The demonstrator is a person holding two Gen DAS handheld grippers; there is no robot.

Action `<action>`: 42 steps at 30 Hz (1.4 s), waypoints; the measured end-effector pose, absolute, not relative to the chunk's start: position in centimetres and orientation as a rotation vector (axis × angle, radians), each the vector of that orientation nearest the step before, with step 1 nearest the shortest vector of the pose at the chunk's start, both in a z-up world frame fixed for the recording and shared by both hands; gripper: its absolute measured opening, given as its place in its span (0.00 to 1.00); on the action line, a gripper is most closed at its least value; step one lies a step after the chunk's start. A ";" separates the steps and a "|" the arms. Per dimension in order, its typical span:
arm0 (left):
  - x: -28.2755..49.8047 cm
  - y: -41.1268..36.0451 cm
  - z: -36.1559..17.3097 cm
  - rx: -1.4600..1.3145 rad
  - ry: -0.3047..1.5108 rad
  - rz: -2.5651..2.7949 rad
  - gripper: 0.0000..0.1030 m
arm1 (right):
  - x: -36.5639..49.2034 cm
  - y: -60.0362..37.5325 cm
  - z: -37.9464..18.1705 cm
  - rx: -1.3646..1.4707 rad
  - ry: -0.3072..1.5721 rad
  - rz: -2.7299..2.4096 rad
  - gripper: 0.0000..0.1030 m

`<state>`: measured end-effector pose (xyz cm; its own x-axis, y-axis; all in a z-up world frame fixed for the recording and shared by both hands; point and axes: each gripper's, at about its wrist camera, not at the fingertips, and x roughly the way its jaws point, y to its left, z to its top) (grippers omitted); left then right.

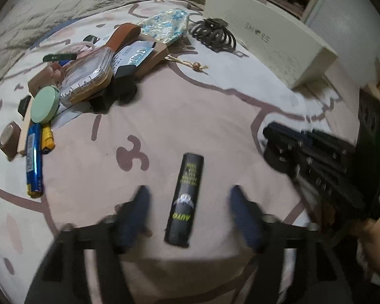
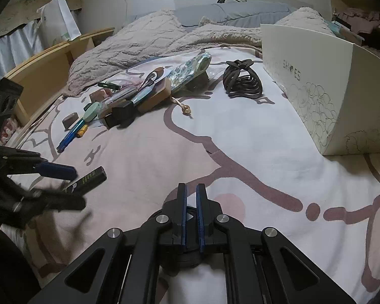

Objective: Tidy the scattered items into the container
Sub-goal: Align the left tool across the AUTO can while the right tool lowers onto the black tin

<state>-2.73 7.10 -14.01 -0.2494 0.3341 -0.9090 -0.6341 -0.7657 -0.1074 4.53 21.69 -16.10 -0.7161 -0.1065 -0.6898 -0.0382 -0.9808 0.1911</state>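
Note:
A black tube with yellow lettering (image 1: 185,200) lies flat on the pink patterned bedspread. My left gripper (image 1: 190,190) points down over it, open, one blue finger on each side and neither pad touching it. The right wrist view shows the same tube (image 2: 88,179) between the left gripper's fingers (image 2: 58,171). My right gripper (image 2: 191,188) hovers over bare bedspread, shut with nothing in it; it also appears at the right (image 1: 273,134). The cream shoe box (image 2: 316,83) stands at the far right, seen from the left wrist too (image 1: 266,38).
A pile of small items lies at the far left: a green round lid (image 1: 44,105), a blue packet (image 1: 33,159), a tape roll (image 1: 8,139), a foil-wrapped board (image 1: 88,76), a patterned pouch (image 1: 164,25). A dark hair claw (image 2: 242,81) sits near the box. A rumpled blanket (image 2: 144,40) lies behind.

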 end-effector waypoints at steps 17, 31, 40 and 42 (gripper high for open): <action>-5.7 2.0 -15.0 -1.504 0.436 2.329 0.78 | 4.9 23.1 -16.3 1.120 -0.455 -2.819 0.07; -7.0 -0.4 -15.0 -1.538 0.376 2.447 0.79 | 7.6 23.1 -15.4 0.985 -0.500 -2.869 0.65; -6.7 -0.4 -13.8 -1.459 0.285 2.462 0.79 | 8.2 20.5 -15.4 0.987 -0.298 -2.893 0.67; -6.7 -0.2 -13.6 -1.436 0.243 2.460 0.79 | 7.7 20.1 -15.9 1.047 -0.253 -2.903 0.67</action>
